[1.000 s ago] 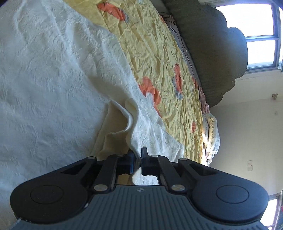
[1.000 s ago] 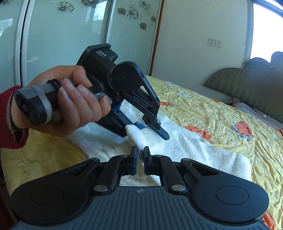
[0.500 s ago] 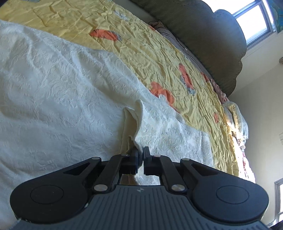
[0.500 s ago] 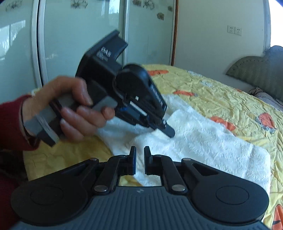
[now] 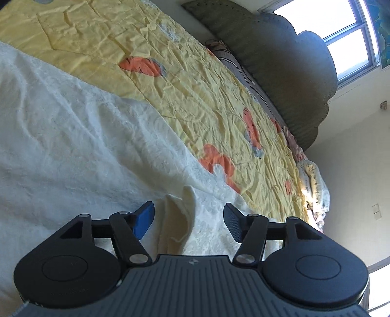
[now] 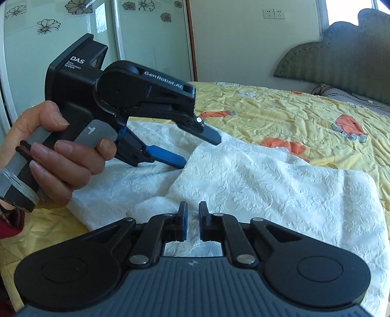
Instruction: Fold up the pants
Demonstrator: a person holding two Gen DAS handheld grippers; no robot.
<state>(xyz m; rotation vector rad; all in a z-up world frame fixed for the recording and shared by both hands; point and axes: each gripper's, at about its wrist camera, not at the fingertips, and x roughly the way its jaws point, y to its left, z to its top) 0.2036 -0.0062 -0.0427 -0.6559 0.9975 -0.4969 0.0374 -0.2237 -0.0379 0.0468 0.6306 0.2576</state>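
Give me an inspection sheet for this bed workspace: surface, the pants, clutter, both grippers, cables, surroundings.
Surface: yellow quilted bedspread with orange patches, creased.
Job's things: white embossed fabric pants, folded over; a raised fold edge stands between the left fingers.
Clutter: striped pillow and patterned bedding by the headboard.
Grippers: left gripper jaws just opened, pads clear of the fabric; right gripper shut, nothing visibly pinched.
Cables: nothing seen.
Surroundings: green padded headboard, window, flower-decal glass doors, wall sockets.
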